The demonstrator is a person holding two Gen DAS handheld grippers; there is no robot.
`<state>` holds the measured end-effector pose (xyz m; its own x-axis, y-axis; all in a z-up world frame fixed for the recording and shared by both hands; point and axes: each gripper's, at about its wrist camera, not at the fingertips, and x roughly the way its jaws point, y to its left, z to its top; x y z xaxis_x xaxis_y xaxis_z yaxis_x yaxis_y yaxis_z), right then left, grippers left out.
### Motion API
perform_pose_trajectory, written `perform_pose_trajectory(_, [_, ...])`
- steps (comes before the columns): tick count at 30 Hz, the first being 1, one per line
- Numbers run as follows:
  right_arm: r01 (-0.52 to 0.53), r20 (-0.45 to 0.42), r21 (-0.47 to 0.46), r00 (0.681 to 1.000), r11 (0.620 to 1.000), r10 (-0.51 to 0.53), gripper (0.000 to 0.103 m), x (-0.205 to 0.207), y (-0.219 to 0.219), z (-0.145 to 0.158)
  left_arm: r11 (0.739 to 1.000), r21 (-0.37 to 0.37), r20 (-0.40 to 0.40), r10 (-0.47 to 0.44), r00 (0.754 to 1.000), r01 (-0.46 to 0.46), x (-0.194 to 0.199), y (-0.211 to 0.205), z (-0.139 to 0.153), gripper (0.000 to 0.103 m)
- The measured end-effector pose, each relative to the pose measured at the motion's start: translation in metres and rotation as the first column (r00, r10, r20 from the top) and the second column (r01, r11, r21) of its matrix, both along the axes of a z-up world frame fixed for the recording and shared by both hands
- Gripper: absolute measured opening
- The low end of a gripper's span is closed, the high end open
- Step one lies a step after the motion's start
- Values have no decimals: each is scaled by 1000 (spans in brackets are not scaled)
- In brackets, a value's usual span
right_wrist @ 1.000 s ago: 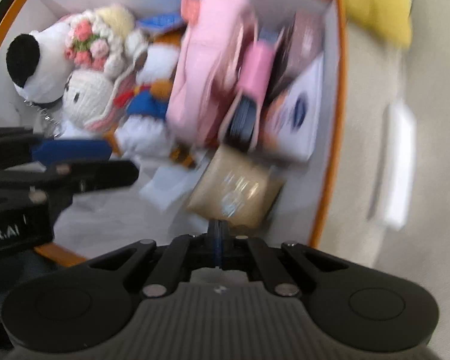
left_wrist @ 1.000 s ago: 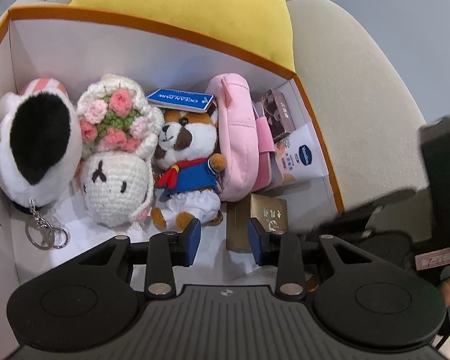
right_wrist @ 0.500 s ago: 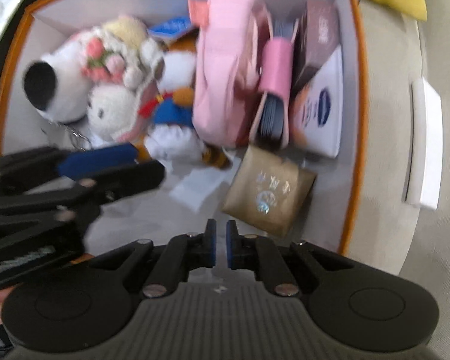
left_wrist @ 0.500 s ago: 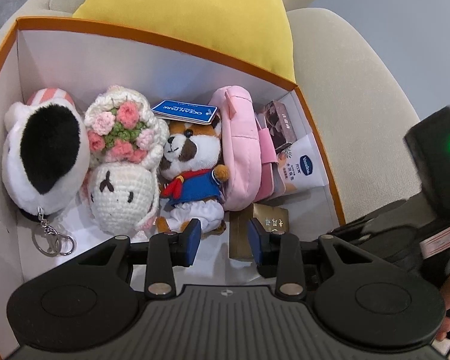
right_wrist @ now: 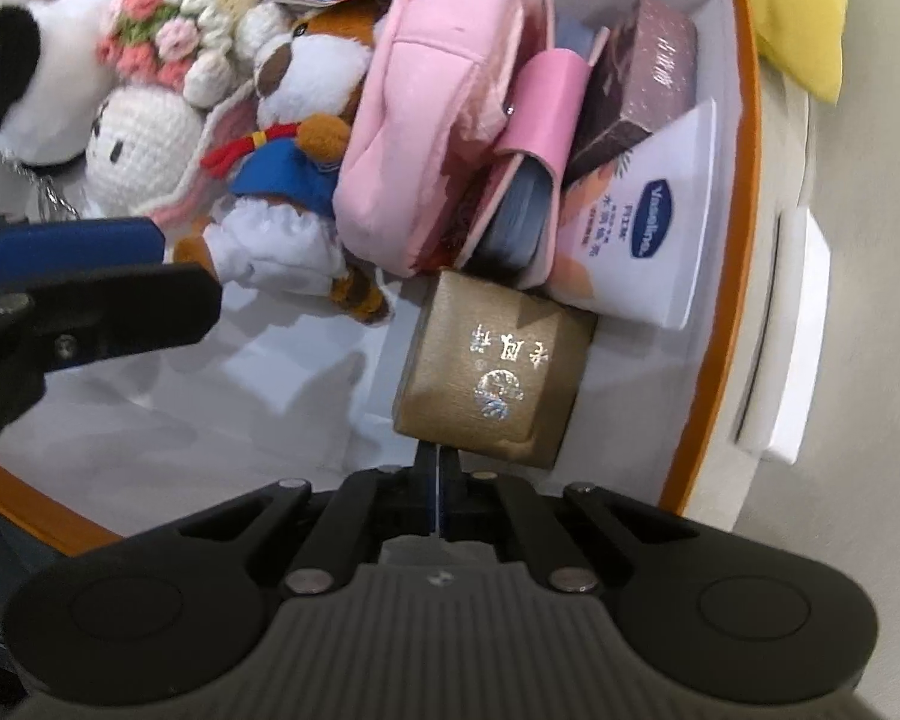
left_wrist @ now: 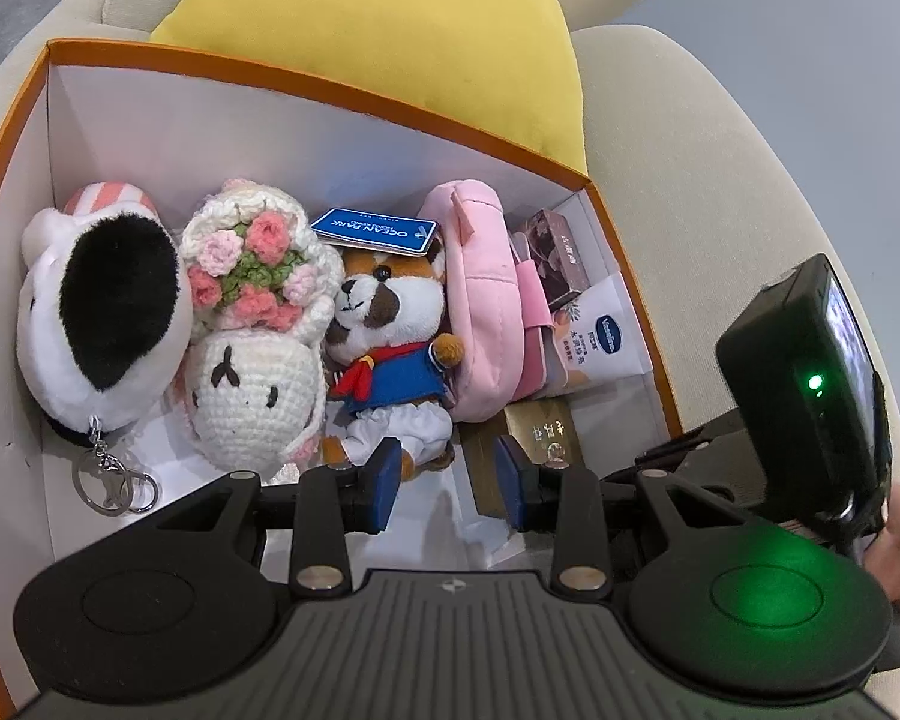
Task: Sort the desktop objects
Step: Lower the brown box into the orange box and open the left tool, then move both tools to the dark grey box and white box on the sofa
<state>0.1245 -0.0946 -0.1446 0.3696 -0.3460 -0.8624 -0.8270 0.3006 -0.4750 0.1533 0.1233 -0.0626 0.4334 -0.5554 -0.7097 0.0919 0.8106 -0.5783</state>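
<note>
Dropping lower and closer over the gold gift box (right_wrist: 498,369) than a second ago, with the right tongs (right_wrist: 437,474) pinched together again after a brief parting, gripping nothing, tips sitting just at the box's near edge; whether touching, impossible to tell.

Scanning the orange storage box (left_wrist: 306,81) from the left: black-and-white plush (left_wrist: 102,312) with its keyring (left_wrist: 111,483) lying against the left wall, crocheted doll (left_wrist: 252,384) in a flower crown beside it, red panda plush (left_wrist: 390,330) in a sailor suit next. Hovering just in front of that plush, over bare box floor, the left tongs (left_wrist: 447,480), held apart with nothing between them.

Continuing right: pink pouch (left_wrist: 486,306) standing on edge, pink card holder (right_wrist: 546,114) tucked against it, brown carton (right_wrist: 642,84) and Vaseline tube (right_wrist: 642,222) leaning on the right wall, the gold gift box lying flat in front of these and touching the tube.

Likely tidying the gold gift box into line. Doing it well: pushing low on its near side with the closed tips, nudging slowly, avoiding tipping the tube or card holder, keeping the left tongs clear of the plush.
</note>
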Motion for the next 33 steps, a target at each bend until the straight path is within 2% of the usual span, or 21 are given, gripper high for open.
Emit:
perform_pose_trajectory(5, [-21,-11,-6,1000,1000,21,0,-6,-4,-2,1000,7,4,-9,1000,9,-4,2,4,38])
perform_pose_trajectory(7, [-18,-36,6,999,1000,18,5,-8,-5,2,1000,13,12,-16,1000,16,-5,0,4,38])
perform_pose_trajectory(8, [-29,-49,12,998,1000,30,13,-11,-6,5,1000,17,17,-19,1000,19,-4,-2,5,38])
perform_pose_trajectory(9, [-47,-64,22,997,999,48,15,-15,-7,8,1000,20,24,-22,999,22,-4,-3,5,38])
perform_pose_trajectory(12, [-69,-86,74,993,995,75,20,-22,-10,26,999,24,47,-35,998,34,-6,-9,9,38])
perform_pose_trajectory(15, [-87,-118,142,988,986,104,20,-29,-18,48,998,43,72,-49,996,46,-7,-15,15,38])
perform_pose_trajectory(19, [-104,-147,280,978,954,150,28,-35,-39,93,996,72,107,-67,992,60,-9,-25,30,38])
perform_pose_trajectory(21, [-102,-124,345,980,933,153,31,-2,-16,119,994,89,130,-79,988,67,-10,-31,42,38])
perform_pose_trajectory(22, [-99,-108,376,983,921,149,32,28,-28,132,992,104,141,-87,986,73,-9,-34,49,38])
perform_pose_trajectory(24, [-88,-63,433,990,897,127,40,55,-50,149,987,140,170,-99,980,76,-5,-42,64,38])
perform_pose_trajectory(25, [-82,-39,452,993,888,111,41,61,-31,144,985,157,180,-103,978,74,-2,-44,70,38])
perform_pose_trajectory(28, [-57,36,478,998,876,45,41,100,-54,162,979,194,197,-107,974,68,14,-55,87,39])
perform_pose_trajectory(30, [-40,78,467,997,883,4,43,129,-61,155,974,213,199,-121,972,78,29,-63,96,46])
perform_pose_trajectory(31, [-33,90,459,996,888,-10,44,134,-63,161,974,213,198,-126,972,82,37,-67,98,50])
perform_pose_trajectory(33, [-17,93,449,995,893,-28,51,158,-61,146,972,216,181,-132,975,91,57,-75,102,50])
